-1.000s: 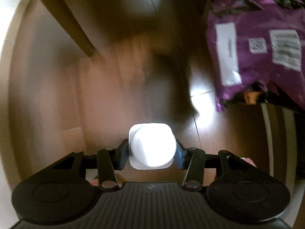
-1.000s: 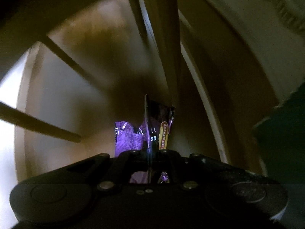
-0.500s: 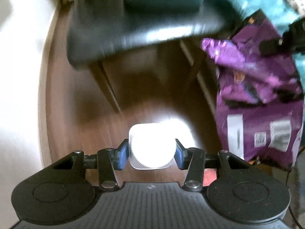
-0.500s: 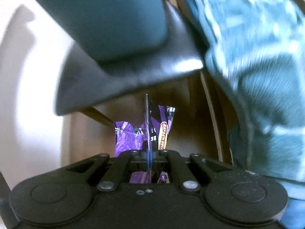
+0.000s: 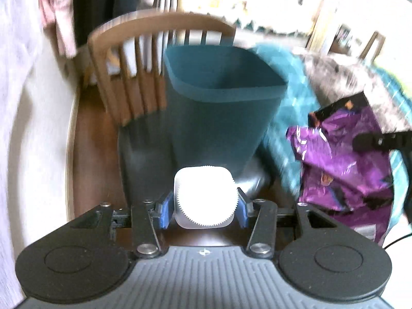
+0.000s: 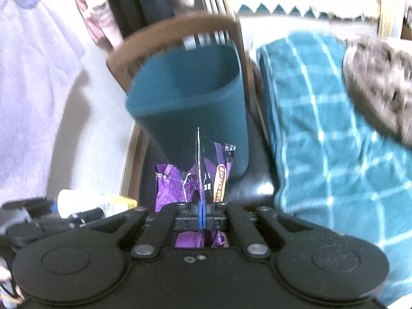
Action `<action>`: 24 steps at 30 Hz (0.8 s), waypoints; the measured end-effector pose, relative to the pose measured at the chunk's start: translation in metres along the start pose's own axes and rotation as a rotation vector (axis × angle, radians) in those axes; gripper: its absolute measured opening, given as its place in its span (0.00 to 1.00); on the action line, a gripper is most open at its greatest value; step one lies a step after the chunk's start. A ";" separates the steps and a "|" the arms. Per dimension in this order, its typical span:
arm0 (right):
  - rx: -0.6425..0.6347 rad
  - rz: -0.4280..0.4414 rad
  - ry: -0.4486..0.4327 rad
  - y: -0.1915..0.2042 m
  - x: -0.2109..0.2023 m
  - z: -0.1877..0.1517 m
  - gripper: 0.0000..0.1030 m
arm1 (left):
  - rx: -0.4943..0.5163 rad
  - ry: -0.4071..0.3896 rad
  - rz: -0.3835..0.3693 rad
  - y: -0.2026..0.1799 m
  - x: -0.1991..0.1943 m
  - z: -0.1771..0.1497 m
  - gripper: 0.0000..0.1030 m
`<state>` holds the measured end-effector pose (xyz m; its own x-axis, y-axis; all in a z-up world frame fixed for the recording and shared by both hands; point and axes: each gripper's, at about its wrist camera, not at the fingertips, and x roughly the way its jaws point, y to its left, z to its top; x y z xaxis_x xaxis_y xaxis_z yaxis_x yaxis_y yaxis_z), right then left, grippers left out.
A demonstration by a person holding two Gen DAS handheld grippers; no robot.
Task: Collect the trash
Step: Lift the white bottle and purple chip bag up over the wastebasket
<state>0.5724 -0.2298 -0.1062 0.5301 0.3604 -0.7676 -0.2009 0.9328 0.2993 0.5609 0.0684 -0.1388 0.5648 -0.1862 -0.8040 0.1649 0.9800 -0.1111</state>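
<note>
Nearest in the left wrist view, the left gripper point(image 5: 204, 206) is clamped on a white plastic bottle point(image 5: 204, 199), its blue pads point(image 5: 164, 209) pressing the bottle's sides just under the ribbed screw cap, which faces the camera and is washed out by glare. In the right wrist view, the right gripper point(image 6: 201, 212) is pressed together on the thin edge of a purple snack bag point(image 6: 198, 175), and the crumpled foil stands up past the fingertips and hangs below them. From the left camera the same bag shows at the right, gripped by the other tool's dark finger. From the right camera, the bottle and left gripper appear at the lower left.

Just beyond both grippers stands a teal wastebasket point(image 5: 221, 108) on the dark seat of a wooden chair point(image 5: 134, 77), open top up and its inside not visible. The chair's curved spindle back rises behind it. To the right lies a teal checked blanket point(image 6: 322, 128) with a brown furry throw point(image 6: 378, 77) over it. At the far left, clothes hang against a pale wall.
</note>
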 end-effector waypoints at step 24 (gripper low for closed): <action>-0.135 0.040 -0.350 0.032 0.022 0.217 0.01 | -0.002 -0.073 -0.048 0.003 0.043 0.204 0.46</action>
<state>0.7565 -0.1935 0.0097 0.7642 0.3950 -0.5098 -0.3214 0.9186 0.2300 0.7511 0.0490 -0.0546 0.6138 -0.2373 -0.7530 0.1919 0.9700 -0.1493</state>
